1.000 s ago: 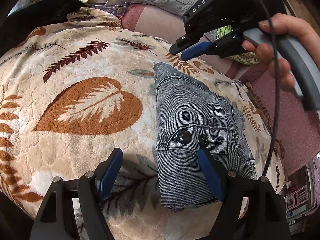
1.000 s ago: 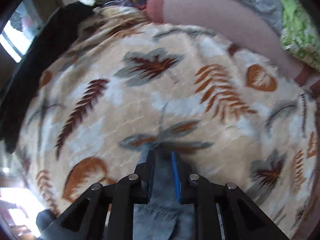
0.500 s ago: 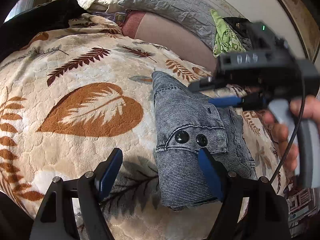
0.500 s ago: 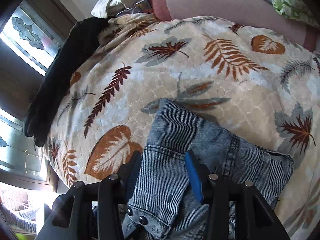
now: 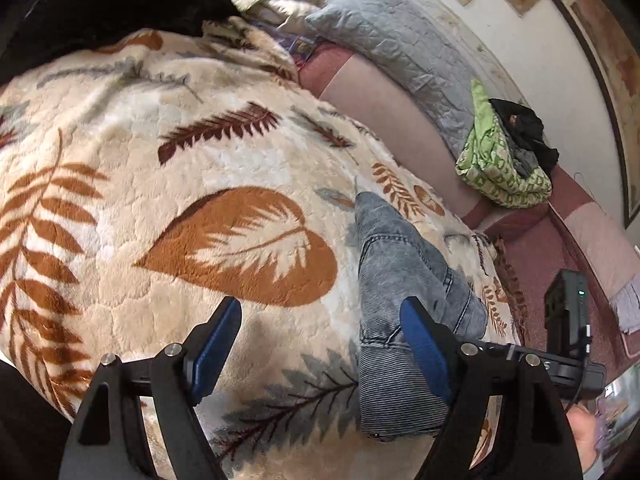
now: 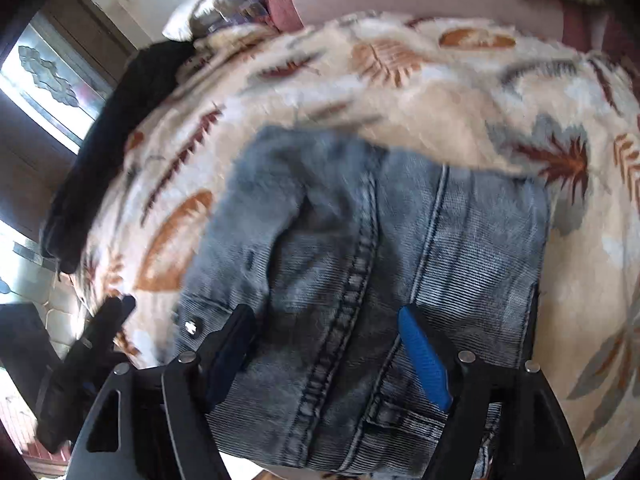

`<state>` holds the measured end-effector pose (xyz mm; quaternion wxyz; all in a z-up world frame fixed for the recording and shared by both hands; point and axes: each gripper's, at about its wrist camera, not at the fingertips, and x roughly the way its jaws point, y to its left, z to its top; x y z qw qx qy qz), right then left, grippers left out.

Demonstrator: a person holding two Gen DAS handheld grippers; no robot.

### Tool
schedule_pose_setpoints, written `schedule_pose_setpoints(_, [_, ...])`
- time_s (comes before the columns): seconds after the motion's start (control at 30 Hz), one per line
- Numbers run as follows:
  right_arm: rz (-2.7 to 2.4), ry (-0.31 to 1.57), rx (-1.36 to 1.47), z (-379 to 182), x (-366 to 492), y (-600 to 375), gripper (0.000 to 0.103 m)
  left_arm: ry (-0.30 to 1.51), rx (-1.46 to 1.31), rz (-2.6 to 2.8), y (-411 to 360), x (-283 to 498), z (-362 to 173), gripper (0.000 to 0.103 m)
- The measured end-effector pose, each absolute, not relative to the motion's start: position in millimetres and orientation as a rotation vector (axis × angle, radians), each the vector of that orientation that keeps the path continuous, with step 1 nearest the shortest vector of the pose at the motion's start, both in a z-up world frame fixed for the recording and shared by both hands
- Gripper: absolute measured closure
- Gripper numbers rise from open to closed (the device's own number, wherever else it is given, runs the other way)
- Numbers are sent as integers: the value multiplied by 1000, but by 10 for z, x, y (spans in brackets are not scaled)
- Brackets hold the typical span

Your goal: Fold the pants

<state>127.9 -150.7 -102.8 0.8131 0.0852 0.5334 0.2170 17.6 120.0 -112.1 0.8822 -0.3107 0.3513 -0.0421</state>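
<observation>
Your pants (image 5: 404, 280) lie folded into a compact bundle of washed grey-blue denim on the leaf-print blanket (image 5: 168, 184), toward its right side in the left wrist view. From the right wrist view the pants (image 6: 360, 248) fill the middle of the frame: a thick double-stitched seam runs down the top layer, a folded flap overlaps on the left, and a dark metal button sits near the lower left edge. That view is somewhat blurred. Your left gripper (image 5: 320, 344) stands wide and its jaws are opening, with only blanket between them; its right pad sits in front of the bundle's lower end, and whether it touches the denim cannot be told. Your right gripper (image 6: 328, 356) hovers over the denim with its jaws opening; the fabric lies under the gap, but the pads do not pinch it. The blanket is plush cream with brown, rust and grey leaves, spread over a bed. Beyond it lie a grey quilted pillow (image 5: 400, 52), a crumpled green patterned cloth (image 5: 496, 168) and a black garment (image 5: 112, 8). A window (image 6: 52, 80) shows at the left in the right wrist view.
</observation>
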Motion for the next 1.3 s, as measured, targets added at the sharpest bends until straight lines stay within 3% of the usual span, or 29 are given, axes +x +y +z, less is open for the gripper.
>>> schedule_pose_setpoints(0.2, [477, 1026, 230, -636, 1065, -1652, 25, 730, -584, -114, 1077, 170, -1106, 21])
schedule_pose_setpoints(0.3, [449, 1154, 191, -1086, 1021, -1685, 23, 774, -589, -144, 1022, 239, -1163, 21])
schedule_pose_setpoints(0.37, [491, 1086, 215, -1025, 932, -1765, 23, 804, -585, -165, 986, 280, -1166, 21])
schedule_pose_setpoints(0.53, [503, 1018, 470, -744, 986, -2365, 23, 822, -572, -255, 896, 420, -985, 21])
schedule_pose_setpoints(0.67, [432, 1054, 678, -1005, 1084, -2923, 23, 875, -453, -253, 769, 592, -927, 21])
schedule_pose_setpoints(0.8, [443, 962, 744, -1207, 919, -3172, 23, 849, -284, -106, 657, 592, -814, 21])
schedule_pose_setpoints(1.0, [482, 833, 636, -1095, 849, -3038, 23, 851, -124, 10, 540, 590, -731, 21])
schedule_pose_setpoints(1.3, [523, 896, 614, -1203, 826, -2897, 23, 851, -45, 29, 380, 515, -695, 21])
